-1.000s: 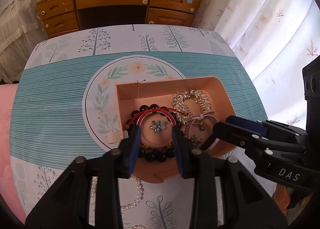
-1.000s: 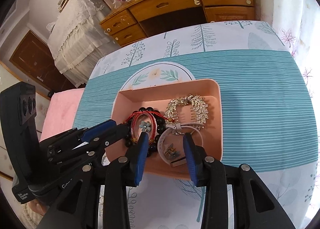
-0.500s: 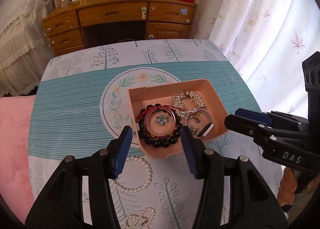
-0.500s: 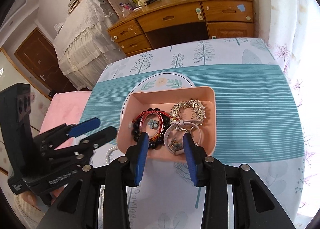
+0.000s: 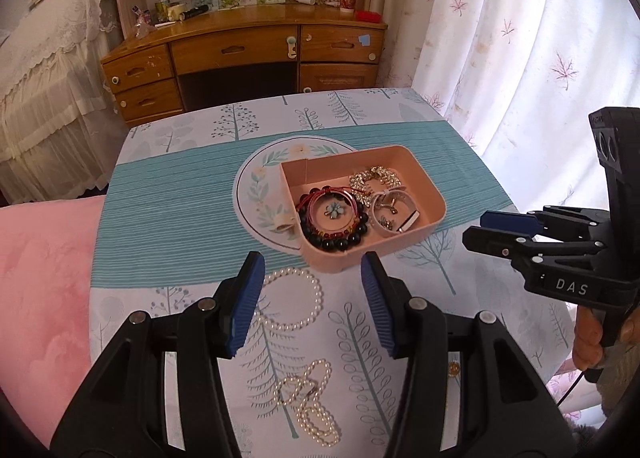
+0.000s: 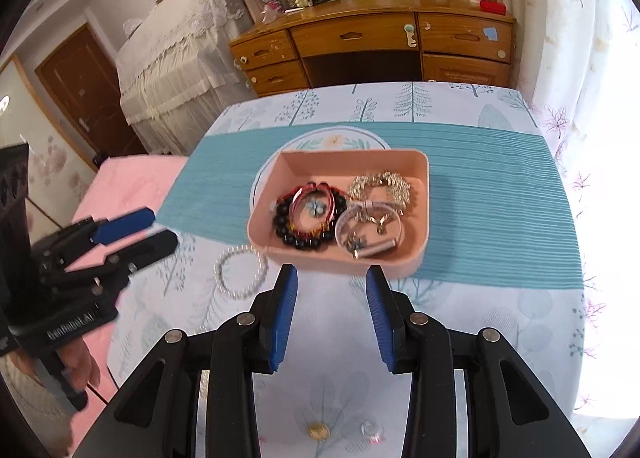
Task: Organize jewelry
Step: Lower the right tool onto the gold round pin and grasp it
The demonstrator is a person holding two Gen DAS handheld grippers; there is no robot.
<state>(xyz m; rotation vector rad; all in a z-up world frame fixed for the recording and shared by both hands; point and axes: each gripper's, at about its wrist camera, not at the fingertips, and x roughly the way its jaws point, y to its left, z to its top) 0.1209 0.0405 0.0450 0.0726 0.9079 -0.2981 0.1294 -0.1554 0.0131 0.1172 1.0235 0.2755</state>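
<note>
Several pieces of jewelry already lie in a pink tray [image 5: 434, 194] on the table [image 5: 168, 198]: a dark bead bracelet [image 5: 334, 236] ringed by red cord bangles, a gold rhinestone comb [image 5: 374, 182] behind it, and a pale bangle [image 5: 390, 214] beside it. Just in front of the tray, on the tablecloth, lies a loose pearl bracelet [image 5: 294, 300]; nearer still lies a tangled pearl strand [image 5: 310, 398]. A small gold piece [image 6: 318, 430] and a clear bead [image 6: 370, 428] sit nearer again.

The pearls look light, limp and smooth, so they would likely sag and may slip. Pinching across the strand at one point of the loop seems the safest hold; the tangled strand is best taken where its loops cross.

The left tongs [image 5: 312, 300] hang above the pearl bracelet, in front of the tray, jaws apart with nothing held; they have just been opening. The right tongs [image 6: 332, 316] hover in front of the tray's near wall, jaws likewise parted and empty.

Beyond the tray stands a wooden dresser [image 5: 240, 54].
</note>
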